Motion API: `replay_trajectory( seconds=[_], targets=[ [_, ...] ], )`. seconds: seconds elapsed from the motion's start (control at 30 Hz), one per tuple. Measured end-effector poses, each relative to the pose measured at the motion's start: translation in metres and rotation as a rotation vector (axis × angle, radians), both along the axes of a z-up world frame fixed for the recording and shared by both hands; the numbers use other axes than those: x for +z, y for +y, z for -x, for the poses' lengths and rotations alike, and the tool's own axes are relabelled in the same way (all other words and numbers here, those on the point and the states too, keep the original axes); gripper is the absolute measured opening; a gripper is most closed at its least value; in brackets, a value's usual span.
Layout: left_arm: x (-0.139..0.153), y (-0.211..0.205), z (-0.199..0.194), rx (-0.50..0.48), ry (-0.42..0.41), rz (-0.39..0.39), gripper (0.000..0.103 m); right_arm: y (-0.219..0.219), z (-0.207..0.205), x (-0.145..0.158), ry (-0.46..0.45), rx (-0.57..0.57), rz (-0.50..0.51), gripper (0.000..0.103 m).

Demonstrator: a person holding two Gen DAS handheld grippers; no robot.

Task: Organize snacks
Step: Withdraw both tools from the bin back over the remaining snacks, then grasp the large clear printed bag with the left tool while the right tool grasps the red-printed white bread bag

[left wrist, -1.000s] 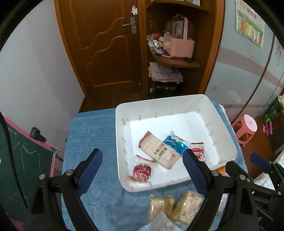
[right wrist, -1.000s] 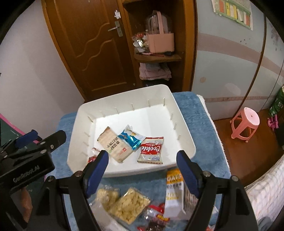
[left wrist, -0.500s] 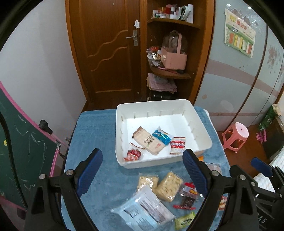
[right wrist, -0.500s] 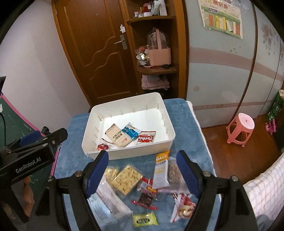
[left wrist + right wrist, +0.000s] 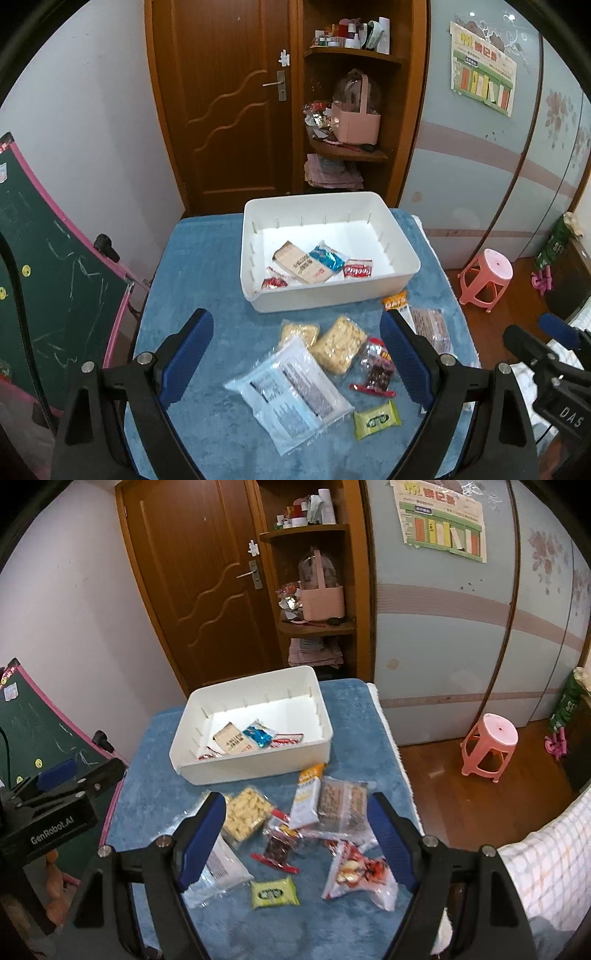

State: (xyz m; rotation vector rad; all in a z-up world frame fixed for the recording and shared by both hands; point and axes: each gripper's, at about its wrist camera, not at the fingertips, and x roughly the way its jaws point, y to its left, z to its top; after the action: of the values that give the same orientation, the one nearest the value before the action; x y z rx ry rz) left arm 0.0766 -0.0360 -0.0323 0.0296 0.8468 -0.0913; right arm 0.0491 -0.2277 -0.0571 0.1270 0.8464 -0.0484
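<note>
A white bin (image 5: 399, 247) (image 5: 258, 766) stands at the far side of a blue-covered table (image 5: 199, 258) and holds several snack packets, among them a tan one (image 5: 301, 263). Loose snacks lie in front of it: two cracker packs (image 5: 341, 349) (image 5: 245, 812), a clear bag with a label (image 5: 291, 393), a green packet (image 5: 376, 419) (image 5: 275, 891), a dark red candy pack (image 5: 277, 849), a long orange-white bar (image 5: 308, 795) and a clear bag of red sweets (image 5: 360, 871). My left gripper (image 5: 297, 360) and right gripper (image 5: 295, 843) are both open and empty, high above the loose snacks.
A green chalkboard (image 5: 44, 266) leans at the table's left. A wooden door (image 5: 221, 103) and corner shelves with a pink basket (image 5: 356, 123) stand behind. A pink stool (image 5: 489, 744) is on the floor to the right. A checked cloth (image 5: 546, 856) lies at the near right.
Both grippers have pulled back and up from over the bin, so the loose snacks on the near side of the table have come into view. Both stay open and empty.
</note>
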Motion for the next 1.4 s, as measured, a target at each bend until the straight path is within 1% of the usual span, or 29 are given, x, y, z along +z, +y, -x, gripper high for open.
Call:
replay_trajectory(
  seconds=[0.17,0.33,0.47,0.63,0.73,0.83,0.97,1.13,1.27,1.4],
  targets=[
    [-0.013,0.002,0.017,0.016,0.024,-0.009,0.091,-0.012,0.017,-0.012,0.026,-0.003,0.013,0.080],
    [-0.030,0.005,0.022,0.030,0.060,-0.028,0.091,-0.024,0.027,-0.030,0.059,-0.021,0.013,0.080],
    [-0.045,0.005,0.022,0.038,0.087,-0.043,0.091,-0.035,0.029,-0.044,0.097,-0.044,0.000,0.080],
    [-0.061,0.005,0.019,0.051,0.117,-0.048,0.091,-0.048,0.032,-0.057,0.112,-0.064,-0.005,0.080],
    [-0.072,0.005,0.017,0.055,0.135,-0.052,0.091,-0.059,0.034,-0.069,0.142,-0.088,-0.021,0.080],
    [-0.083,0.006,0.016,0.058,0.150,-0.054,0.091,-0.066,0.035,-0.079,0.168,-0.101,-0.011,0.080],
    [-0.105,0.009,0.009,0.061,0.202,-0.060,0.091,-0.076,0.032,-0.100,0.218,-0.120,0.001,0.080],
    [-0.139,0.016,-0.001,0.073,0.290,-0.054,0.091,-0.088,0.026,-0.134,0.326,-0.149,-0.022,0.080],
    [-0.165,0.023,-0.012,0.091,0.358,-0.027,0.091,-0.095,0.021,-0.153,0.378,-0.166,-0.040,0.080],
    [-0.189,0.029,-0.021,0.105,0.418,0.011,0.091,-0.095,0.013,-0.161,0.401,-0.167,-0.050,0.080]
  ],
)
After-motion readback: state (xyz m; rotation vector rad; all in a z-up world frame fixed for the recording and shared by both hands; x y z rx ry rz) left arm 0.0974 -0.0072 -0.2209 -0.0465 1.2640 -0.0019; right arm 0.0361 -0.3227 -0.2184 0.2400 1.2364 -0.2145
